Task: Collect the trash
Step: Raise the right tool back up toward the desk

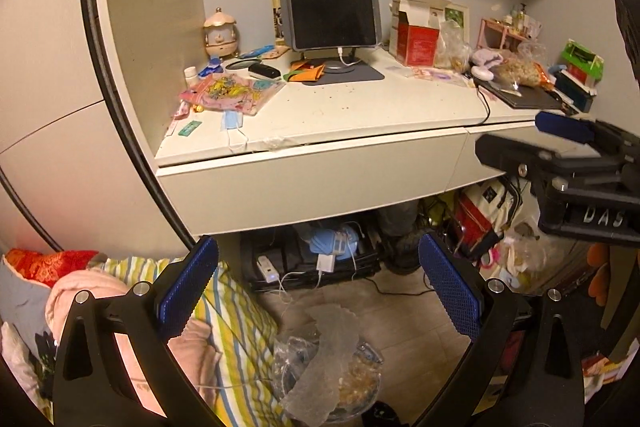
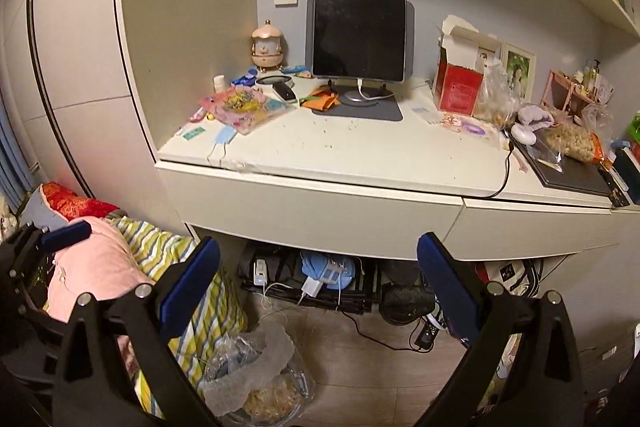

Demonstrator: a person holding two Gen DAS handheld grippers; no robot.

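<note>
Two tools, left [image 1: 318, 291] and right [image 2: 318, 289], both spread apart, empty, above one trash bag [image 2: 256, 383].

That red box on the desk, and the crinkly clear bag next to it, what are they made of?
The red box looks like thin matte cardboard: its white flaps stand torn open and creased. The bag beside it seems to be thin clear plastic film: it is wrinkled, glossy, and the pale contents show through. Neither is certain from looks alone.
</note>
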